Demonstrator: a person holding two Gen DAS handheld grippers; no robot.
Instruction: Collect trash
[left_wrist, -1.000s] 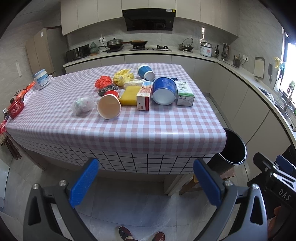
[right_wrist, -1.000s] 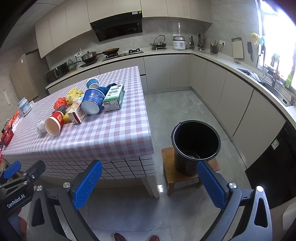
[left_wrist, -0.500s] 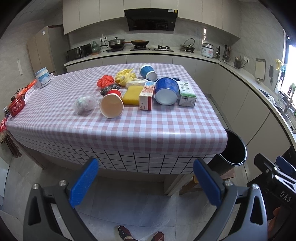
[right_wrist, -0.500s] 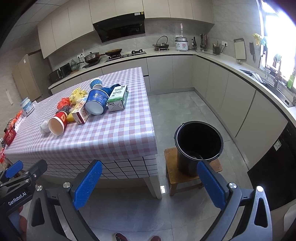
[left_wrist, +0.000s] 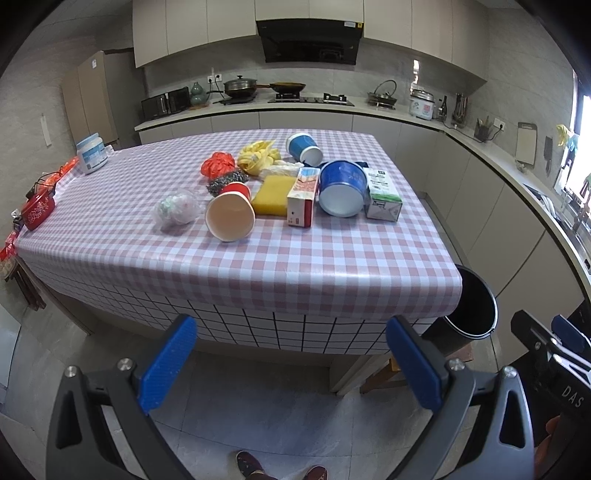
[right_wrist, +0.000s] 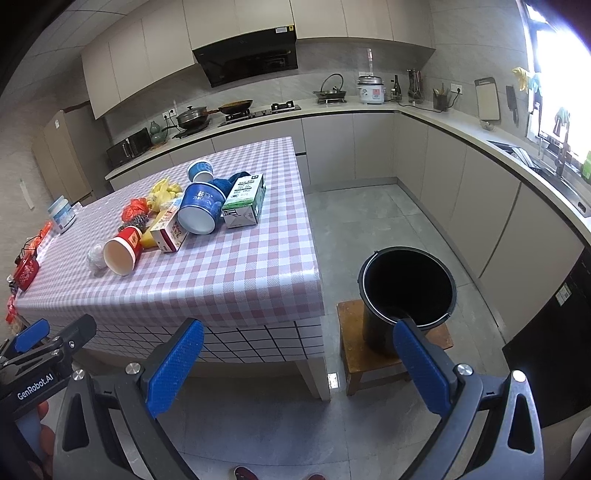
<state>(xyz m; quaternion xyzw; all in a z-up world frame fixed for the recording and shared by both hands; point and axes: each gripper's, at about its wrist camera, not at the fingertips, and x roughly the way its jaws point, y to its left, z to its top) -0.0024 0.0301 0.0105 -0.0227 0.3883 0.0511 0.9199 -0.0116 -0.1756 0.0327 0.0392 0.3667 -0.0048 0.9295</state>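
Trash lies in a cluster on the checked table (left_wrist: 236, 266): a red paper cup (left_wrist: 231, 216) on its side, a crumpled clear bag (left_wrist: 175, 210), a yellow sponge (left_wrist: 273, 190), a red-white carton (left_wrist: 303, 197), a large blue bowl (left_wrist: 341, 188), a green-white carton (left_wrist: 382, 194), a small blue cup (left_wrist: 303, 148), yellow and red bags. A black bucket (right_wrist: 406, 291) stands on a wooden stool (right_wrist: 354, 350) right of the table. My left gripper (left_wrist: 291, 362) is open and empty, below the table's front edge. My right gripper (right_wrist: 299, 365) is open and empty, low over the floor.
A white jar (left_wrist: 91, 153) and a red pot (left_wrist: 37, 210) sit at the table's left side. Kitchen counters (right_wrist: 480, 147) run along the back and right walls. Grey floor (right_wrist: 369, 221) lies between table and counters. The person's shoes (left_wrist: 280, 469) show at the bottom.
Both grippers have edged slightly closer to the table; the scene sits a little lower in view. Nothing was grasped or moved.
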